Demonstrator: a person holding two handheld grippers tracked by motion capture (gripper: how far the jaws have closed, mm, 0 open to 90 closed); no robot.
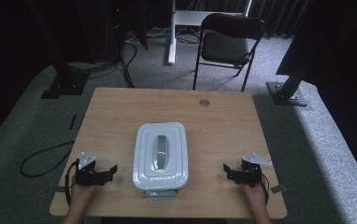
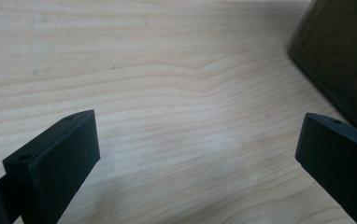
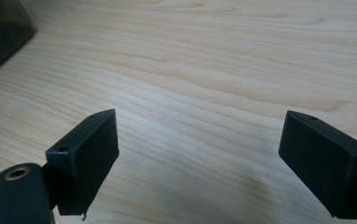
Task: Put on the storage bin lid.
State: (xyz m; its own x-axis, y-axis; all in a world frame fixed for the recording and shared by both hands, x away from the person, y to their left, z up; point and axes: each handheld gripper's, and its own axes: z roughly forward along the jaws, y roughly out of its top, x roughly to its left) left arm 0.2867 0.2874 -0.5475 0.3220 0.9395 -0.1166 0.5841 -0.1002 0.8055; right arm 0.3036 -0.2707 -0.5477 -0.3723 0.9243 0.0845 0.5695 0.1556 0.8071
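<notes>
White plastic is what sits dead centre for us: a lidded box (image 1: 160, 156) with a grey handle (image 1: 160, 151) running along the middle of its lid, parked on the near half of the wooden table (image 1: 116, 112). It lies between our two grippers, roughly level with them, its near end just short of the table's front edge.

Our left gripper (image 1: 110, 171) rests on the table to the left of the box, jaws pointing in toward it, near but not touching. In the left gripper view the jaws (image 2: 197, 154) are spread wide with nothing but bare wood grain between them, and a dark blurry edge of the box (image 2: 342, 56) pokes in at the upper right.

Our right gripper (image 1: 226, 171) mirrors that on the other side, jaws aimed left at the box, with a somewhat wider strip of bare table between it and the box. In the right gripper view it (image 3: 200, 149) is also wide open and holding nothing, with a dark corner of the box (image 3: 1, 32) at the upper left.

Both our hands sit at the front edge of the table. Behind the table, a black folding chair (image 1: 229, 42) stands on the grey carpet.
</notes>
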